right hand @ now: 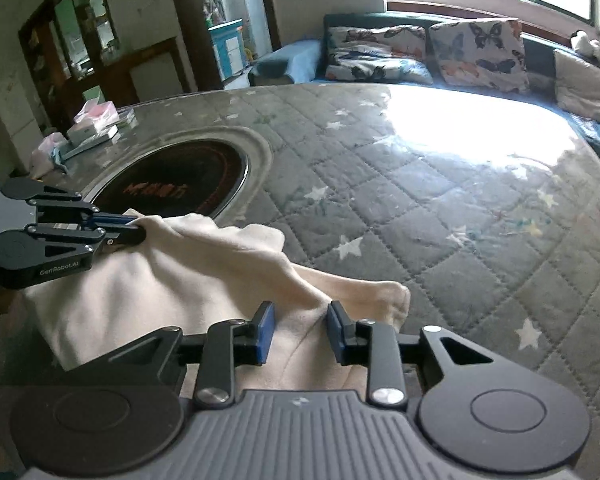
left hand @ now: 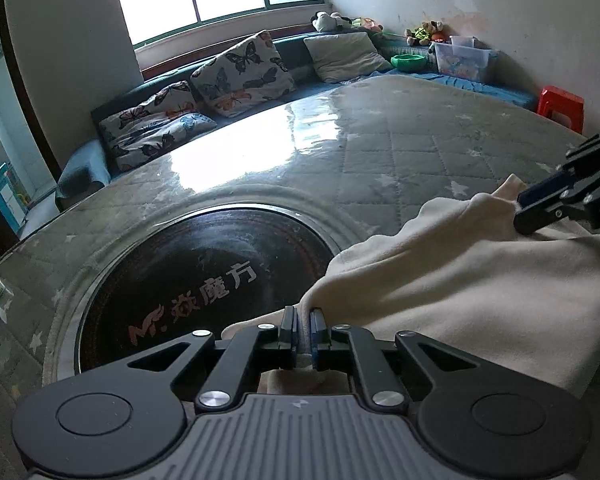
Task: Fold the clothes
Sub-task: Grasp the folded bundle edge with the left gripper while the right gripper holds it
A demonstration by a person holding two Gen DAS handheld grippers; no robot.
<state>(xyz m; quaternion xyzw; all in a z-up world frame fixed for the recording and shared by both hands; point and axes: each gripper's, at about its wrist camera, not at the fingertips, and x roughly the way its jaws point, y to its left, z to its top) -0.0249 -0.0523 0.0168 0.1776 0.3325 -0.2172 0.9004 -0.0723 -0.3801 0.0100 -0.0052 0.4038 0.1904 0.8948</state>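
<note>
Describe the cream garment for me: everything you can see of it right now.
The cream garment looks like soft, fleecy fabric, plain, with no print visible. It lies rumpled at the near edge of the quilted star-patterned table cover, its left part partly over the dark round inset. The left gripper is shut on a raised fold of it. The right gripper is open, its fingers astride another fold near a rounded, thick-hemmed end. What type of garment it is cannot be told.
</note>
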